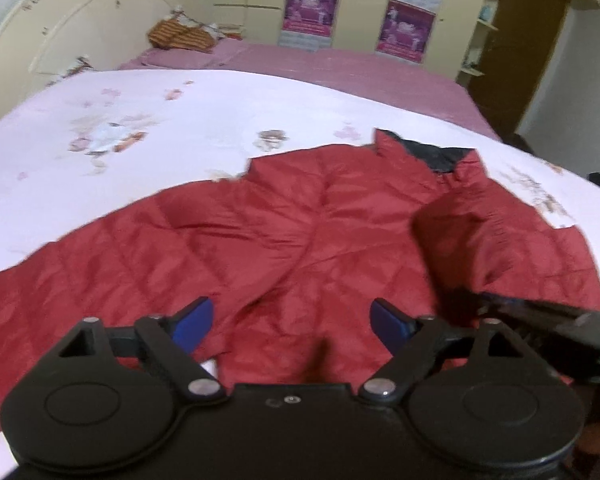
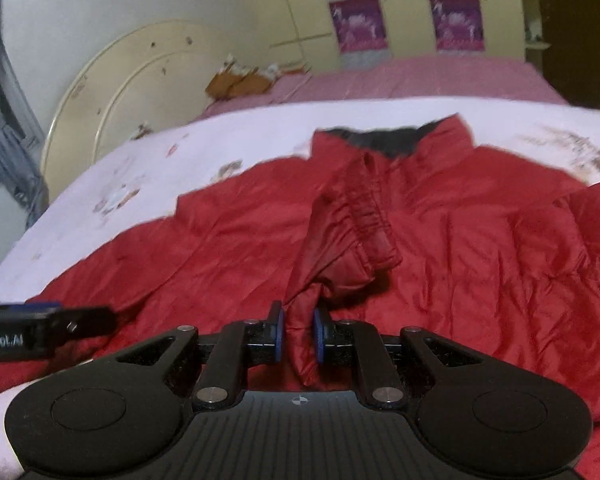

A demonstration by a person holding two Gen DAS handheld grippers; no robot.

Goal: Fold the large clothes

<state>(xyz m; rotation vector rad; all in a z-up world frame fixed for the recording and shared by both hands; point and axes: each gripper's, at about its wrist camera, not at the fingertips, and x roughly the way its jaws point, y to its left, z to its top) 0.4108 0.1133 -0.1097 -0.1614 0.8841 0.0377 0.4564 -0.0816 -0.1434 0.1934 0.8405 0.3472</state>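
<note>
Right gripper [image 2: 300, 334] jaws pinch the red jacket's [image 2: 440, 240] elastic cuff [image 2: 364, 216]; left gripper [image 1: 292, 326] jaws wide, empty. Puffy, slick, light, so grip seams.

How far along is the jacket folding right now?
Early. Done: the red jacket lies spread on the bed, collar away. In hand: the right gripper pinches a sleeve cuff, lifted over the body; the left gripper is open, empty. Left: the other sleeve and folding the body.
</note>
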